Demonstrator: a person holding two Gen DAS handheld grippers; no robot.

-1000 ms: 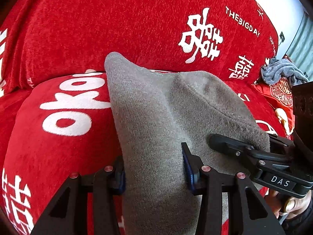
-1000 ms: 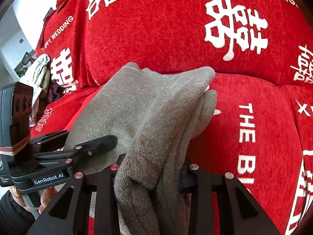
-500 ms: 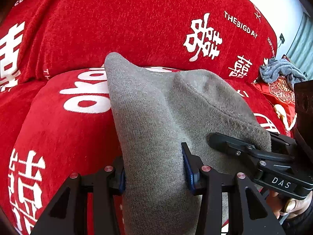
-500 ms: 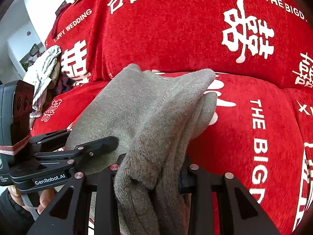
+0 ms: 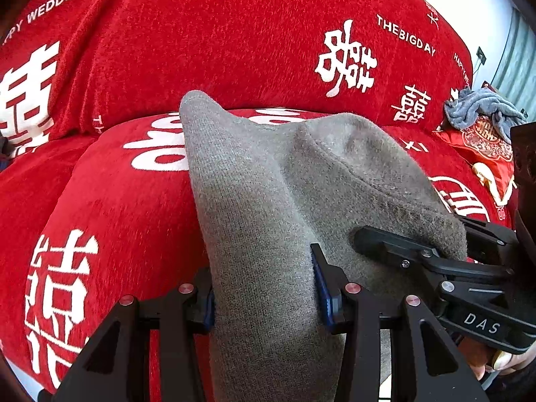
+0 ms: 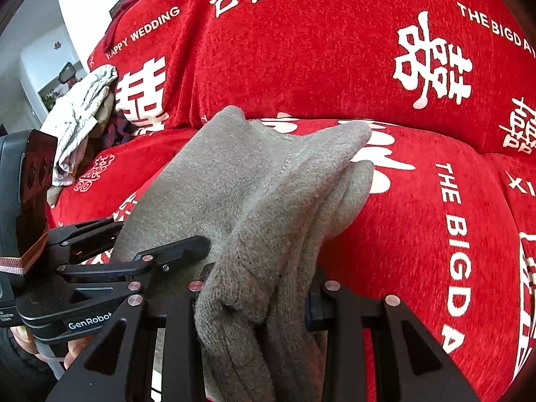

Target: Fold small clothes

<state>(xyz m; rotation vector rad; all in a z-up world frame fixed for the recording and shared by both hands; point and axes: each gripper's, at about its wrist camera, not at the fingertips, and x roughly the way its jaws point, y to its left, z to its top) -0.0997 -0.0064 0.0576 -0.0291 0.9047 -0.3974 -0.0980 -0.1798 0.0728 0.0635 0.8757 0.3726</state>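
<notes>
A: left tool (image 5: 264,296) is clamped on the near edge of the grey knitted fleece-lined garment (image 5: 268,201); blue pads press it from both sides; why so low on the cloth?

B: my guess, it pins one end so the rest can hang free; right tool (image 6: 258,296) is closed on a bunched, doubled-over part of the same garment (image 6: 268,201); layers stacked between its jaws.

A: so both grip near each other?

B: yes; each tool shows in the other's view, just beside it; likely bringing two edges together for a fold.

A: where's the garment overall?

B: held up in front of the red sofa cover with white lettering (image 5: 234,40); far tip reaches toward the seat cushion; contact there unclear.

A: anything else?

B: blue-grey crumpled cloth (image 5: 482,110) at far right; pale crumpled cloth (image 6: 80,117) at far left; both well apart.
</notes>
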